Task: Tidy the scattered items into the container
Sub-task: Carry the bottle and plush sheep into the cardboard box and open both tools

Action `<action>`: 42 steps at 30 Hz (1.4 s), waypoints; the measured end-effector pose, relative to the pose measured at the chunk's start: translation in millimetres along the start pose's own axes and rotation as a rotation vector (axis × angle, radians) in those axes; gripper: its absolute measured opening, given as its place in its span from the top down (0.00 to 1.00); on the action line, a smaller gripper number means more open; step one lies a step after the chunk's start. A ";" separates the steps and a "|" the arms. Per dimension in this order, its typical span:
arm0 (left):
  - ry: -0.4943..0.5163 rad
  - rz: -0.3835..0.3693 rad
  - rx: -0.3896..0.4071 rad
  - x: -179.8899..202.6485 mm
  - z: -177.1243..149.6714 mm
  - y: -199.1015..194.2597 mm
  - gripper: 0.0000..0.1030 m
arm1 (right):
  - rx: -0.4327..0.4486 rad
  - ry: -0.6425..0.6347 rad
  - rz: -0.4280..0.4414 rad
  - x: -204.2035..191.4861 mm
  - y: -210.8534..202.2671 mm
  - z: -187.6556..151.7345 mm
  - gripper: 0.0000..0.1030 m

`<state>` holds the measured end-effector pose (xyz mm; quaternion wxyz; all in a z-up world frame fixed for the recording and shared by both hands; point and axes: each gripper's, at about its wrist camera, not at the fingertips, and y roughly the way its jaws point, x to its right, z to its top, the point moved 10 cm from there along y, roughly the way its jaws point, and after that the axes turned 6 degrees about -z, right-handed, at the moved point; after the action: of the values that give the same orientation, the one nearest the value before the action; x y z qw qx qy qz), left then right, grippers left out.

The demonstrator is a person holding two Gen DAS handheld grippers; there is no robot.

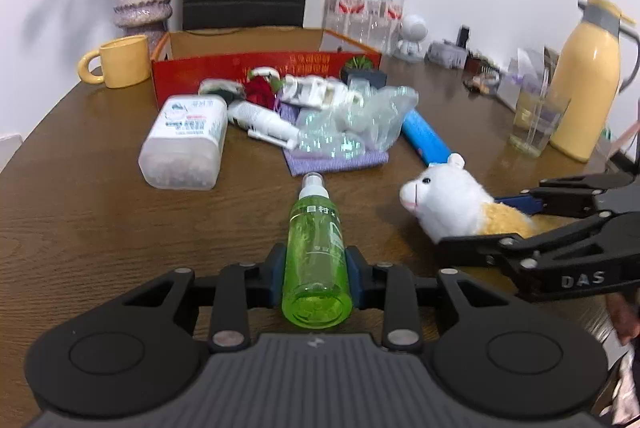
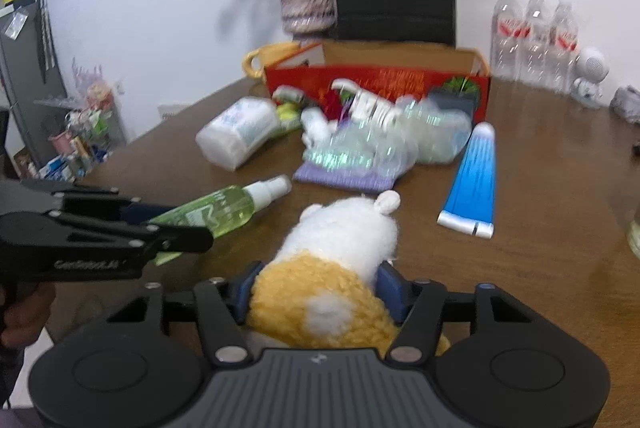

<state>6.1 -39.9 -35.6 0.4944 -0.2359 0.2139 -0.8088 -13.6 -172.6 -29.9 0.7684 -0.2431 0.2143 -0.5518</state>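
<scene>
Left tool point(image 1: 316, 278) pinches a translucent green plastic spray bottle point(image 1: 316, 252); right tool point(image 2: 320, 292) pinches a white-and-yellow plush hamster point(image 2: 332, 260), lower centre.

counter point(image 1: 80, 220): brown wood | far: red box point(image 1: 256, 68), yellow mug point(image 1: 120, 62) | middle: purple cloth point(image 1: 340, 162), blue tube point(image 1: 426, 138) | right: yellow jug point(image 1: 588, 80)

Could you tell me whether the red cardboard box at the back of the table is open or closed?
Open: the red box has no lid on, and its brown inner walls show above the front panel. Whether anything lies inside cannot be told.
</scene>
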 end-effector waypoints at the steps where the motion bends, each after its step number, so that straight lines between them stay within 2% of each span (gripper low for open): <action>1: -0.016 -0.011 0.018 -0.9 5.7 -4.9 0.69 | 0.024 -0.002 -0.010 1.4 -3.6 7.1 0.49; 7: -0.043 -0.085 0.129 -1.6 55.9 -21.5 0.69 | 0.155 0.013 -0.043 17.3 -20.1 58.6 0.50; 13: 0.028 -0.046 0.207 -11.6 138.8 -9.5 0.69 | 0.228 -0.005 -0.046 38.9 -1.6 137.0 0.50; 17: -0.028 0.017 0.184 -50.5 195.0 36.2 0.69 | 0.226 -0.008 -0.053 53.8 44.0 202.0 0.50; 19: -0.104 0.062 0.148 -82.5 218.1 71.9 0.69 | 0.196 0.005 -0.068 63.2 77.4 232.4 0.50; 22: -0.226 0.100 0.084 -120.5 239.3 120.1 0.69 | 0.145 0.064 -0.059 78.2 129.2 260.1 0.50; 26: -0.245 0.188 0.012 -150.6 249.4 162.0 0.69 | 0.034 0.120 -0.049 88.3 198.3 268.4 0.50; 28: -0.242 0.237 -0.044 -162.6 245.7 179.3 0.69 | -0.036 0.123 -0.041 84.8 229.6 264.2 0.50; 30: -0.264 0.250 -0.105 -169.9 235.0 192.9 0.69 | -0.089 0.105 -0.044 79.0 254.5 261.3 0.51; 32: -0.270 0.241 -0.137 -171.0 225.1 198.1 0.69 | -0.134 0.091 -0.036 76.2 272.2 256.9 0.65; 34: -0.270 0.226 -0.148 -170.3 218.0 197.4 0.67 | -0.175 0.090 -0.037 73.2 287.6 253.5 0.65; 36: -0.247 0.206 -0.136 -167.7 217.7 189.5 0.55 | -0.200 0.070 -0.047 68.4 296.1 251.5 0.65; 38: -0.238 0.187 -0.104 -166.5 224.2 179.0 0.43 | -0.225 0.033 -0.034 60.0 298.7 249.8 0.54; 42: -0.234 0.152 -0.038 -166.0 241.4 152.8 0.38 | -0.196 0.044 0.029 51.7 284.8 262.7 0.51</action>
<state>322.4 18.2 40.1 0.5711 -0.3212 0.1875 -0.7318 370.6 -108.2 0.7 0.7440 -0.3019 0.2876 -0.5221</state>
